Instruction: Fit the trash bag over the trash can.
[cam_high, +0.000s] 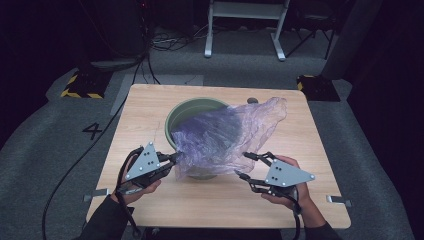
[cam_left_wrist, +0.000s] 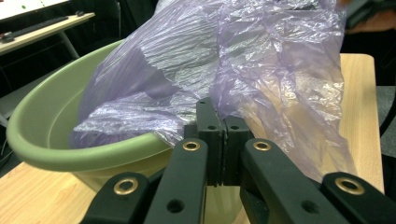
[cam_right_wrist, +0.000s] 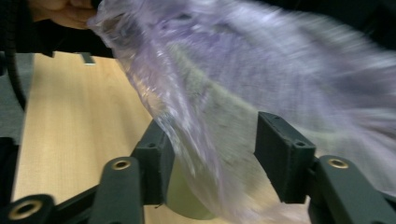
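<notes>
A round green tub (cam_high: 186, 108) stands in the middle of the wooden table (cam_high: 145, 112). A thin, see-through purple plastic bag (cam_high: 227, 132) is draped over the tub and spills toward its right and front. My left gripper (cam_high: 175, 159) sits at the tub's front left, shut on the bag's lower edge. In the left gripper view the pads (cam_left_wrist: 223, 126) pinch the bag (cam_left_wrist: 261, 70) just outside the tub's rim (cam_left_wrist: 56, 149). At the tub's front right, my right gripper (cam_high: 244, 165) is open. In the right gripper view a fold of the bag (cam_right_wrist: 243, 70) hangs between its spread jaws (cam_right_wrist: 215, 144).
A small dark object (cam_high: 252, 100) lies behind the tub. Metal clips (cam_high: 97, 195) (cam_high: 340, 200) stick out at the table's front corners. Striped yellow-black bases (cam_high: 80, 86) (cam_high: 312, 82) and a white frame (cam_high: 245, 30) stand on the floor beyond the table.
</notes>
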